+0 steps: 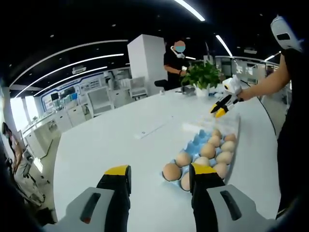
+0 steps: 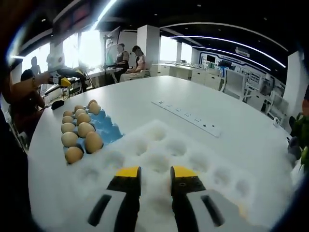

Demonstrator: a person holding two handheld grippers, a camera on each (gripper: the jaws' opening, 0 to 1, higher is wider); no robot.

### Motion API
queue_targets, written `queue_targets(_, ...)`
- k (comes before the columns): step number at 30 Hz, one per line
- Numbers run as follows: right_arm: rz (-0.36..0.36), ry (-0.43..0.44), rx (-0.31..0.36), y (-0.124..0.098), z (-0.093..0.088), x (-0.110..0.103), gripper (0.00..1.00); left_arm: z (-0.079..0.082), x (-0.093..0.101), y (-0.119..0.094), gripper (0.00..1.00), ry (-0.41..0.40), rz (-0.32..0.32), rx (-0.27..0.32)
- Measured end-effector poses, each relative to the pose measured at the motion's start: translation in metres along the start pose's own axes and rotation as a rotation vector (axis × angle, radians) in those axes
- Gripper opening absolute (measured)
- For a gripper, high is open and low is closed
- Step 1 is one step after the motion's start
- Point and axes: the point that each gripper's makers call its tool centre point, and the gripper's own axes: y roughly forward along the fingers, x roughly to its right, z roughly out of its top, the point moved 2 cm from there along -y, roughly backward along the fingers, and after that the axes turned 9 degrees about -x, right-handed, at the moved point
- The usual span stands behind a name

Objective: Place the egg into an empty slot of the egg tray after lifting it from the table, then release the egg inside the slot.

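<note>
Both grippers empty, jaws apart over the round white table (image 1: 111, 140).
Left gripper (image 1: 159, 176) at lower centre; brown eggs (image 1: 207, 151) in blue egg tray (image 1: 197, 141) at centre right. Right gripper (image 2: 153, 178) above clear plastic egg tray (image 2: 166, 157), slots empty.

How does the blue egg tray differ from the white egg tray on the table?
The blue egg tray is blue and carries eggs in many of its slots; the white egg tray is white and its visible slots hold no eggs. In the right gripper view, the white tray lies directly ahead of the right gripper, while the blue tray sits off to its left. Both are moulded trays with cupped slots resting flat on the white table.
</note>
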Motion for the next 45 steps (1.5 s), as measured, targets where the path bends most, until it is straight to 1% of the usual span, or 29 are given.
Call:
queue_targets(7, -0.041, 0.026, 0.007, -0.004, -0.002, 0.012, 0.25, -0.001, 0.0, 0.0, 0.49, -0.002, 0.0, -0.001)
queue_targets(10, -0.065, 0.026, -0.008, -0.002, -0.007, 0.019, 0.25, -0.001, 0.001, -0.001, 0.49, -0.002, 0.001, -0.001)
queue_targets(14, -0.069, 0.015, -0.015, 0.0, -0.008, 0.021, 0.25, -0.001, 0.0, -0.001, 0.49, -0.003, 0.003, -0.004)
queue_targets(20, -0.079, 0.001, -0.053, 0.006, -0.014, 0.027, 0.25, -0.001, 0.001, 0.0, 0.49, -0.003, 0.001, -0.002)
queue_targets(22, -0.075, 0.007, -0.063, 0.008, -0.016, 0.028, 0.26, -0.001, 0.0, -0.001, 0.49, -0.003, 0.003, -0.004)
queue_targets(23, -0.074, -0.028, -0.07, 0.01, -0.015, 0.028, 0.27, -0.001, 0.0, -0.001, 0.49, -0.005, 0.004, -0.003)
queue_targets(25, -0.08, -0.048, -0.083, 0.012, -0.016, 0.028, 0.27, -0.001, -0.001, -0.001, 0.49, -0.003, 0.005, -0.005)
queue_targets(27, -0.066, -0.029, -0.088, 0.012, -0.016, 0.031, 0.27, -0.002, 0.0, -0.002, 0.49, -0.005, 0.006, -0.005)
queue_targets(29, -0.07, -0.045, -0.112, 0.013, -0.016, 0.03, 0.27, -0.002, 0.0, -0.001, 0.49, -0.004, 0.006, -0.007)
queue_targets(31, -0.067, -0.041, -0.12, 0.013, -0.017, 0.03, 0.27, -0.002, 0.0, -0.001, 0.49, -0.005, 0.005, -0.007)
queue_targets(32, -0.066, -0.052, -0.124, 0.013, -0.017, 0.029, 0.27, -0.002, 0.0, -0.001, 0.48, -0.005, 0.004, -0.007)
queue_targets(36, -0.072, -0.043, -0.128, 0.013, -0.017, 0.029, 0.26, -0.001, 0.0, 0.0, 0.49, -0.001, 0.005, -0.006)
queue_targets(38, -0.078, -0.061, -0.124, 0.012, -0.016, 0.029, 0.26, 0.0, 0.0, 0.0, 0.49, -0.003, 0.004, -0.002)
queue_targets(40, -0.082, -0.049, -0.124, 0.011, -0.016, 0.03, 0.26, 0.0, -0.001, -0.001, 0.49, -0.001, 0.005, -0.003)
queue_targets(43, -0.098, -0.087, -0.129, 0.009, -0.013, 0.027, 0.25, 0.0, -0.001, -0.001, 0.49, -0.001, 0.005, -0.003)
queue_targets(45, -0.095, -0.084, -0.117, 0.006, -0.01, 0.027, 0.25, -0.001, -0.001, -0.001, 0.49, 0.0, 0.005, -0.006)
